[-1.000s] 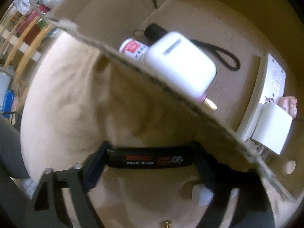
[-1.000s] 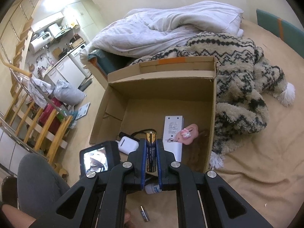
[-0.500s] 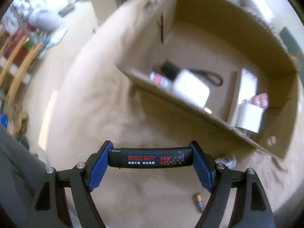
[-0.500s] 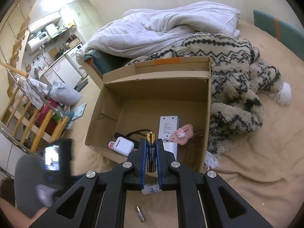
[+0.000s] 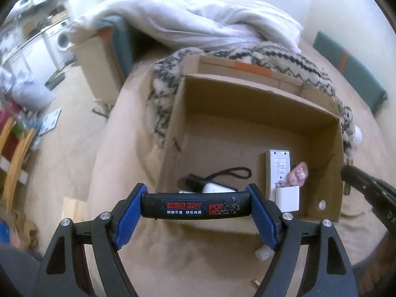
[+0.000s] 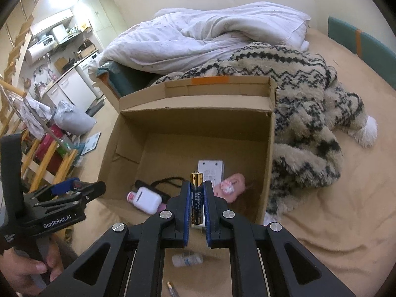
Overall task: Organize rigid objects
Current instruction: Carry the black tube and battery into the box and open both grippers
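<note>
Left gripper (image 5: 195,210): you hold a black bar-shaped object with red and white print (image 5: 195,206) crosswise between the blue pads, long axis running pad to pad, jaws spread wide to span its length. It hangs just short of the near wall of the cardboard box (image 5: 247,113), above the tan bedding (image 5: 74,173). The box mouth lies straight ahead and below.

Inside the box, left to right: a black cylindrical item with a wrist loop (image 5: 198,180), a white case (image 6: 146,199) with a small red-capped bottle (image 6: 130,196) beside it, a white remote-like unit (image 5: 278,167), a white cube adapter (image 5: 287,199), a pink toy (image 6: 231,186) at the right wall. The far half of the floor is bare.

Right gripper (image 6: 197,205): you clamp an AA battery (image 6: 197,198) upright, gold end up, jaws narrow and tight on it. It sits over the near wall, nearer the box's right half.

Both loads look ready to drop in; the bar needs to clear the near wall first, and the white case and looped item lie directly beyond it.

Still outside on the bedding, by the near wall: a small clear bottle (image 6: 186,259) and a thin battery (image 6: 171,288). A patterned fleece blanket (image 6: 309,123) crowds the right wall.
</note>
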Motion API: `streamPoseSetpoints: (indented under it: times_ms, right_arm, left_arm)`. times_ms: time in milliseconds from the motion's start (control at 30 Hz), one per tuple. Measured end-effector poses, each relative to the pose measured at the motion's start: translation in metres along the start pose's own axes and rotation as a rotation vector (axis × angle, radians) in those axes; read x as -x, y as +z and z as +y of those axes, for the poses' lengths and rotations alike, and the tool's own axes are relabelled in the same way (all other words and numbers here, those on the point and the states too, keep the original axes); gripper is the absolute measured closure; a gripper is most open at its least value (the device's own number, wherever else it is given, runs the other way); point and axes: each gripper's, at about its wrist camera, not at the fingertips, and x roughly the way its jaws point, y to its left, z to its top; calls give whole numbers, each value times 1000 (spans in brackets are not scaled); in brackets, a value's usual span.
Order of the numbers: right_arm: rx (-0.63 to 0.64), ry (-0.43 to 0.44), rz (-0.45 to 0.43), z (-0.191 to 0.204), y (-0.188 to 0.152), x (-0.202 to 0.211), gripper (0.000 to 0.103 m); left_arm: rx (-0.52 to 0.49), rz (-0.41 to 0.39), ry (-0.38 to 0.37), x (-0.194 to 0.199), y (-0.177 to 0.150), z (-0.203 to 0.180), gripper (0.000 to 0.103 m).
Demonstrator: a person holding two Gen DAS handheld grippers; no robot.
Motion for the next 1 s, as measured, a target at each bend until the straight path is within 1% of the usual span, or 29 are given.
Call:
streamPoseSetpoints:
  times_ms: [67, 167, 333, 400, 467, 567, 733, 800, 900, 967, 1000]
  right_arm:
    - [-7, -7, 13, -1, 4, -10, 92]
    - [-19, -17, 40, -3, 6, -24, 92]
    - [-31, -30, 98, -6, 0, -39, 92]
    - [-40, -34, 118, -8, -2, -43, 92]
    - [-50, -37, 135, -10, -4, -48, 92]
    - [-56, -37, 146, -10, -6, -51, 92]
    - [-67, -40, 156, -11, -6, -54, 92]
    - [-63, -66, 159, -11, -6, -56, 92]
    - [-75, -62, 165, -13, -5, -58, 92]
    - [-77, -68, 165, -14, -5, -58, 92]
    - [-80, -67, 164, -14, -5, -58, 92]
  left_arm:
    - [-28, 17, 11, -18, 7, -11, 24]
    - [-30, 49, 9, -55, 15, -26, 24]
    - [-50, 82, 11, -84, 21, -35, 24]
    - [-51, 110, 6, -96, 22, -37, 24]
    - [-46, 127, -12, -103, 21, -38, 24]
    - [-58, 125, 15, -109, 21, -40, 24]
    - [-61, 146, 16, -116, 21, -43, 24]
    - [-61, 153, 16, -118, 21, -44, 24]
    - [-60, 164, 26, -122, 21, -45, 24]
    - [-47, 175, 30, -124, 21, -44, 23]
    - [-42, 177, 26, -125, 22, -44, 21]
